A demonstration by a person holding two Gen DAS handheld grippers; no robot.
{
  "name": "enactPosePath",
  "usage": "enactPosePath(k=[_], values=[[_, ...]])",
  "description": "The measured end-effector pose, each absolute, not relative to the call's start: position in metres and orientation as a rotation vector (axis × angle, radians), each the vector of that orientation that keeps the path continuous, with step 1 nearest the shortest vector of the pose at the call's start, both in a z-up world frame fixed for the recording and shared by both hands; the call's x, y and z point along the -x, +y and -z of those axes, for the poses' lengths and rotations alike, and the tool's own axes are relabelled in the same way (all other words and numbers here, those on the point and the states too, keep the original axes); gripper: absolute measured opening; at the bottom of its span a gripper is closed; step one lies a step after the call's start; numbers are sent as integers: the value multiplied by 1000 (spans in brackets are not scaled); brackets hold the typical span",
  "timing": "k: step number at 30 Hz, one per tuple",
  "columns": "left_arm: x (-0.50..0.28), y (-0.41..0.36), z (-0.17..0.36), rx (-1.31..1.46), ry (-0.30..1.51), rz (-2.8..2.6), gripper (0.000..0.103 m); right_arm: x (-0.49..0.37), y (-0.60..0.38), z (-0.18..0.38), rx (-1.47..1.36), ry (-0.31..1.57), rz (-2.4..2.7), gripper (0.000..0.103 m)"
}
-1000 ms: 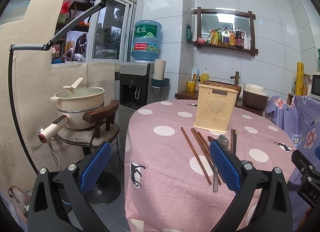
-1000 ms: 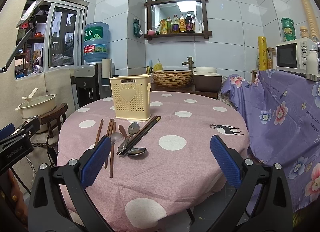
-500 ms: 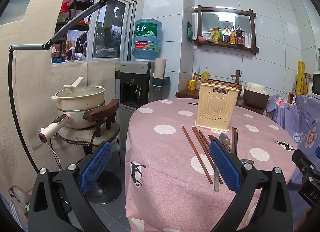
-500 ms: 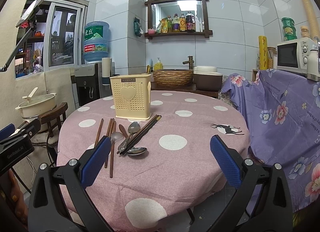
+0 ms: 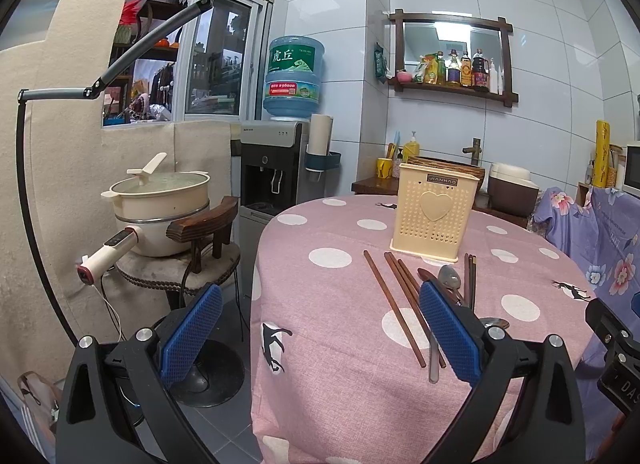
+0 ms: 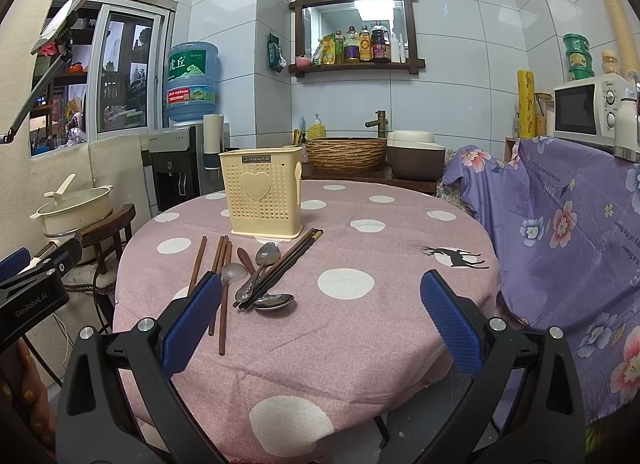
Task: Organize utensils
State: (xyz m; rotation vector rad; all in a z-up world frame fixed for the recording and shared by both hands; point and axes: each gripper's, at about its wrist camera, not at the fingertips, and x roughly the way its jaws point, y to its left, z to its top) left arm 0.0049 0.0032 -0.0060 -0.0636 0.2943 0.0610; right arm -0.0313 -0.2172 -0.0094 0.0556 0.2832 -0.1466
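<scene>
A cream perforated utensil holder (image 6: 262, 194) (image 5: 434, 213) stands upright on the round pink polka-dot table (image 6: 360, 324). In front of it lie several brown wooden chopsticks (image 6: 222, 284) (image 5: 394, 302), a dark pair of chopsticks (image 6: 286, 266), and metal spoons (image 6: 267, 254) (image 5: 449, 277). My right gripper (image 6: 320, 320) hovers open over the table's near edge, empty. My left gripper (image 5: 318, 334) is open and empty at the table's left edge, its right finger over the utensils.
A cream pot (image 5: 160, 204) sits on a wooden chair (image 5: 200, 248) left of the table. A water dispenser (image 5: 272, 160) stands behind. A purple floral cloth (image 6: 568, 248) covers furniture on the right, with a microwave (image 6: 588, 110) on top.
The left wrist view has crept slightly forward and down toward the table; the utensils lie as before. The right gripper has barely moved.
</scene>
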Motion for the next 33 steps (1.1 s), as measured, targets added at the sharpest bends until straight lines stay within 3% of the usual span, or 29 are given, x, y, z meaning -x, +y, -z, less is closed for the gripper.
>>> enactPosePath(k=[33], values=[[-9, 4, 13, 62, 323, -59, 98, 28, -218, 14, -54, 303, 146, 98]])
